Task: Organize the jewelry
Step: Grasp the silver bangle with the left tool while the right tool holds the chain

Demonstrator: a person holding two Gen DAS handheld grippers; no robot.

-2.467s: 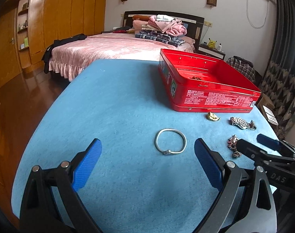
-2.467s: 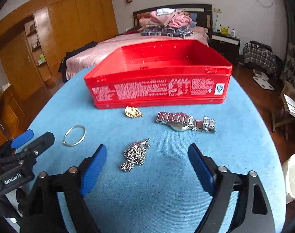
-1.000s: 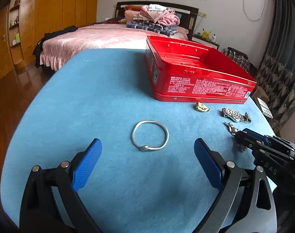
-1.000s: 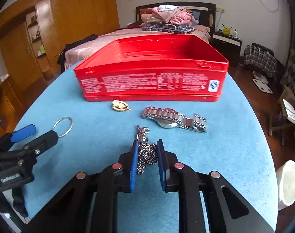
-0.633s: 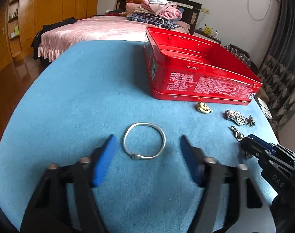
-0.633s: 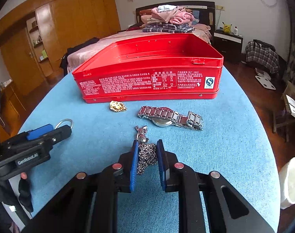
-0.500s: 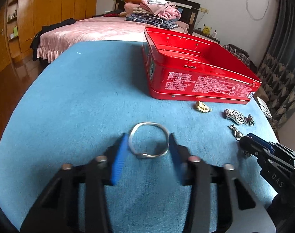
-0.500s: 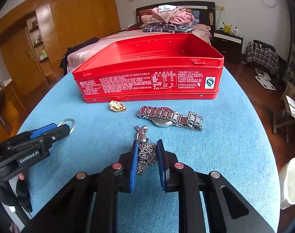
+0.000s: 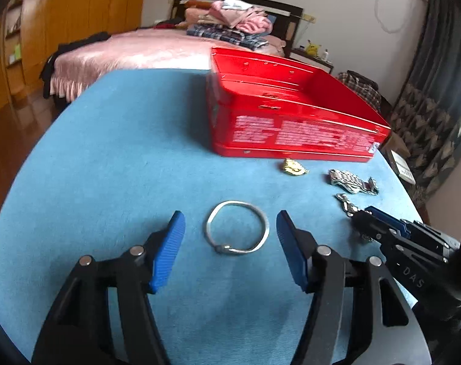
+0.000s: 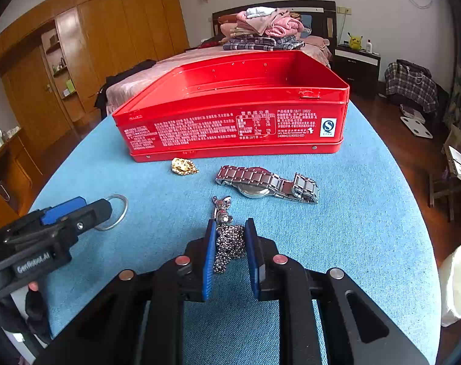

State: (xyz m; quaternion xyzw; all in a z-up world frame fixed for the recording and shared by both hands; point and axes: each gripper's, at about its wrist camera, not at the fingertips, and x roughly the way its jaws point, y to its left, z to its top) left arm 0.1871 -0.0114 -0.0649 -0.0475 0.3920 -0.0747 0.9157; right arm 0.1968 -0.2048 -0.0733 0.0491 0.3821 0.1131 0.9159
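A silver bangle (image 9: 264, 228) lies flat on the blue tablecloth between the blue pads of my left gripper (image 9: 230, 216). Its jaws are opening, and neither pad touches the bangle. My right gripper (image 10: 229, 225) is shut on a bunched silver chain (image 10: 228, 243) resting on the cloth, its charm end (image 10: 221, 205) sticking out ahead. A gold trinket (image 10: 184, 166) and a steel watch (image 10: 266, 184) lie in front of the open red tin (image 10: 230, 127). In the left wrist view the tin (image 9: 291, 133) stands beyond the bangle, to the right.
The round table's rim (image 10: 412, 213) drops off close on the right, above a white object (image 10: 456, 283) on the floor. Beyond the table's far side are a pink bed (image 9: 145, 51) with folded clothes and a wooden wardrobe. The left gripper (image 10: 87, 210) shows beside the bangle (image 10: 122, 210).
The left jaws closed in on the bangle about half a second ago and have since spread apart again, leaving it on the cloth. The right gripper has stayed shut on the chain.
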